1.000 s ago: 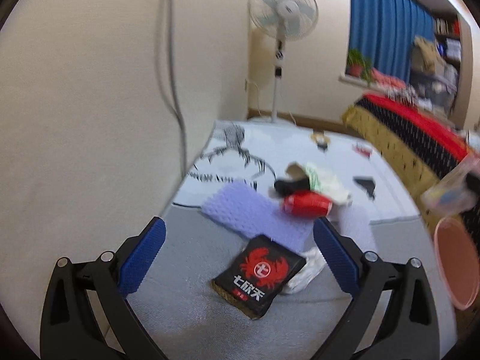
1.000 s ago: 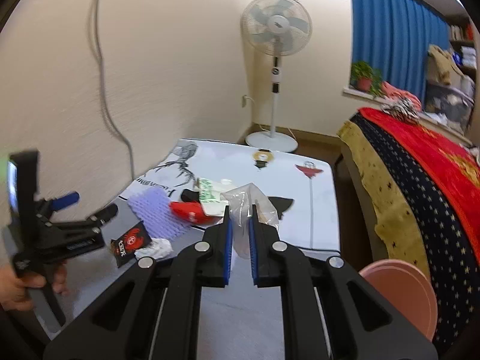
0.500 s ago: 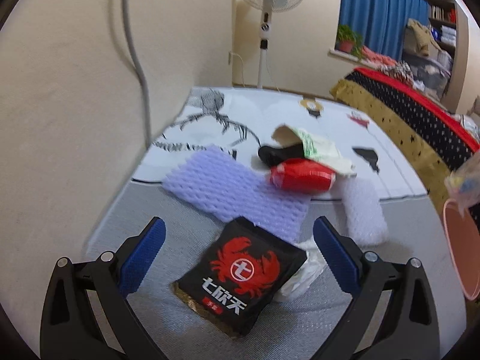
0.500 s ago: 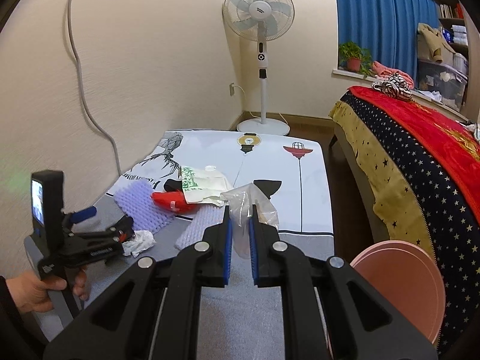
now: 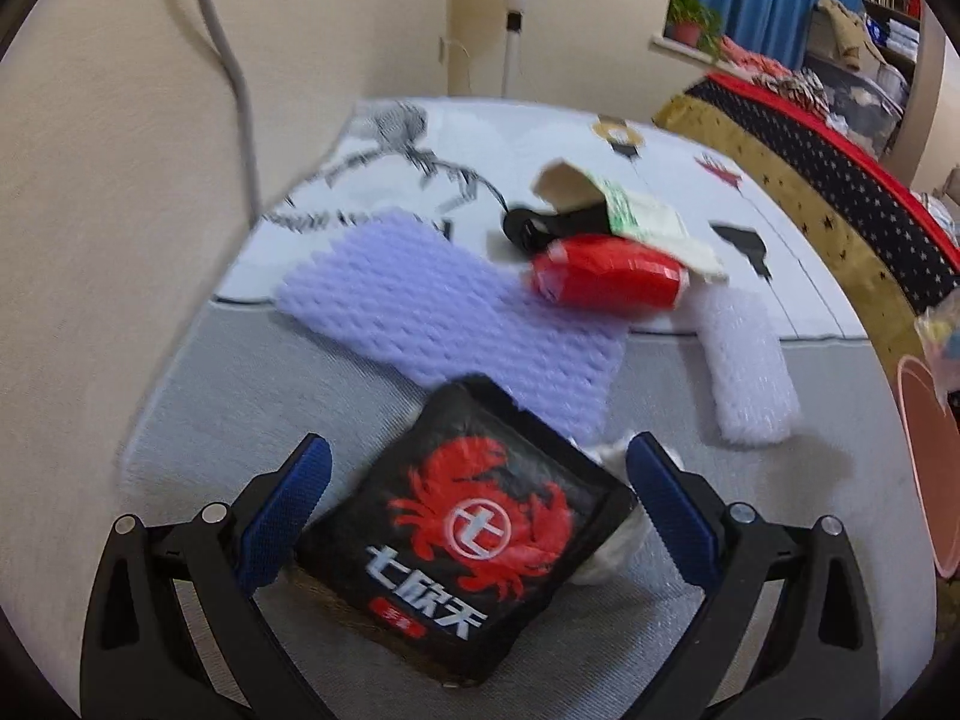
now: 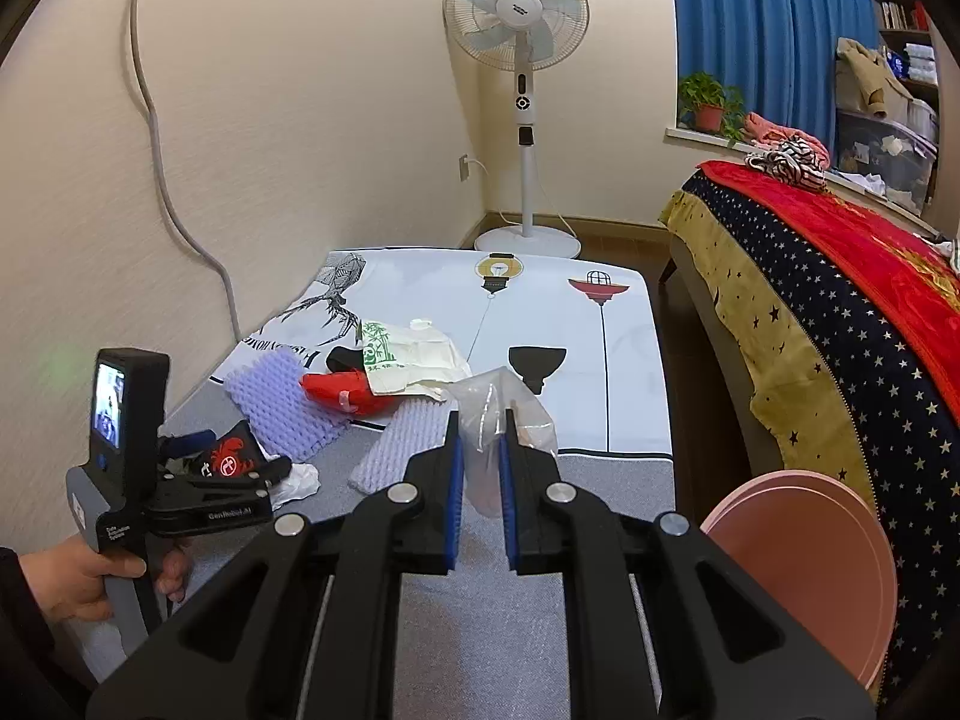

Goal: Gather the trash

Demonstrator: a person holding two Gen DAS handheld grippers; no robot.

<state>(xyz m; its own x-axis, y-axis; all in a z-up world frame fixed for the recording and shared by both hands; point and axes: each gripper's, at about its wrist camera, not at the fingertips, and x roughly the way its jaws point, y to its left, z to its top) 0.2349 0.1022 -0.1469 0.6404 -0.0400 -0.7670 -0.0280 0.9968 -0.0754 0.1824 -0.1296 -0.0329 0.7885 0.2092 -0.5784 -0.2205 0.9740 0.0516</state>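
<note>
Left gripper (image 5: 477,468): jaws spread wide, pointing down at the mat, gripping nothing. The black crab-print packet (image 5: 474,531) lies flat on the grey mat (image 5: 252,396) between the two blue pads (image 5: 287,504); neither pad touches it. From the right wrist view the same gripper (image 6: 231,456) sits low over that packet (image 6: 231,459), held by a hand (image 6: 84,579) at the grey handle.

Right gripper (image 6: 480,468): jaws nearly closed, clamped on a crumpled clear plastic bag (image 6: 501,420) that sticks up between and beyond the pads. Gripper hangs above the mat, off the surface.

Trash on the mat, from the left gripper outward:
- crumpled white tissue (image 5: 612,540), tucked under the right edge of the crab packet, touching it.
- lavender foam net sheet (image 5: 450,318), just beyond the packet; the packet's far corner overlaps its near edge.
- second, narrower white foam net (image 5: 744,366), to the right, apart from the packet.
- red wrapper (image 5: 606,276), resting on the far edge of the lavender sheet.
- black item (image 5: 534,225) and a cream paper bag with green print (image 5: 636,219), behind the red wrapper, touching it. Black item too blurred to identify.

Pink round bin (image 6: 804,570) stands on the floor beside the mat, at right, next to the star-patterned bed cover (image 6: 840,360). Standing fan (image 6: 519,60) at the far wall.
</note>
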